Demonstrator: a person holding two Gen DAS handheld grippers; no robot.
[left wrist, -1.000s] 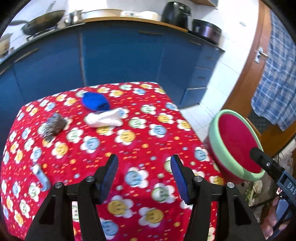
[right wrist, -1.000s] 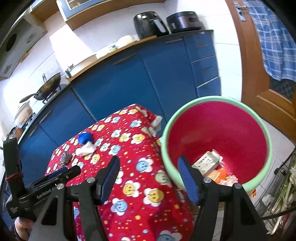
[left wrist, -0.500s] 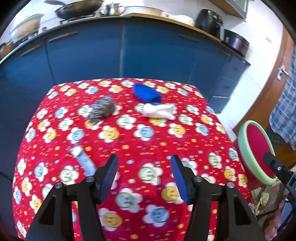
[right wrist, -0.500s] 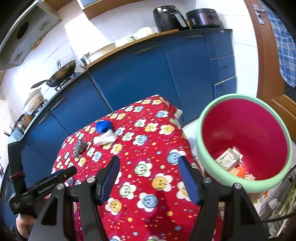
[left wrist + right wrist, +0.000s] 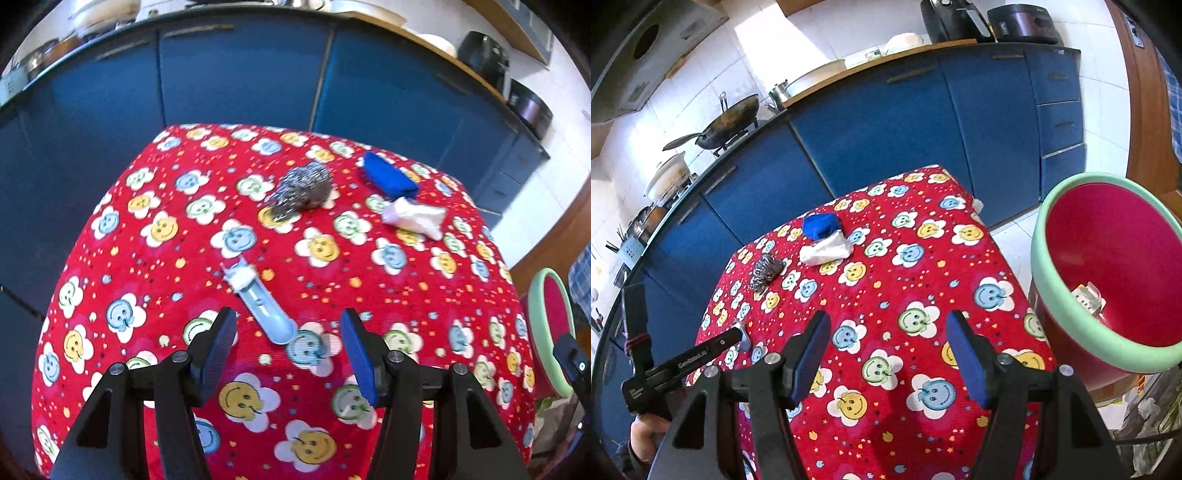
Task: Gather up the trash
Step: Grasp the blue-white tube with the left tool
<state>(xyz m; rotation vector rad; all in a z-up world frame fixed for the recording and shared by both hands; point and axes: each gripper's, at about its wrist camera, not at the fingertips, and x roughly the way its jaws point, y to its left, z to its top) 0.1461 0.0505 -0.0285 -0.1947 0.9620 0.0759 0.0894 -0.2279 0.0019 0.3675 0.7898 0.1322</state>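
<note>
Pale blue tube lies mid-frame on the red smiley worktop, just ahead of the left tool, jaws spread, empty. Steel scrubber, blue cloth, white wrapper upper right. Right tool spread, empty; red bin at right edge.

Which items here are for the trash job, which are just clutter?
Job: tube, steel wool, white wrapper, blue cloth, bin, left gripper, right gripper.

Background: wok, air fryer, cooker, cabinets.
</note>
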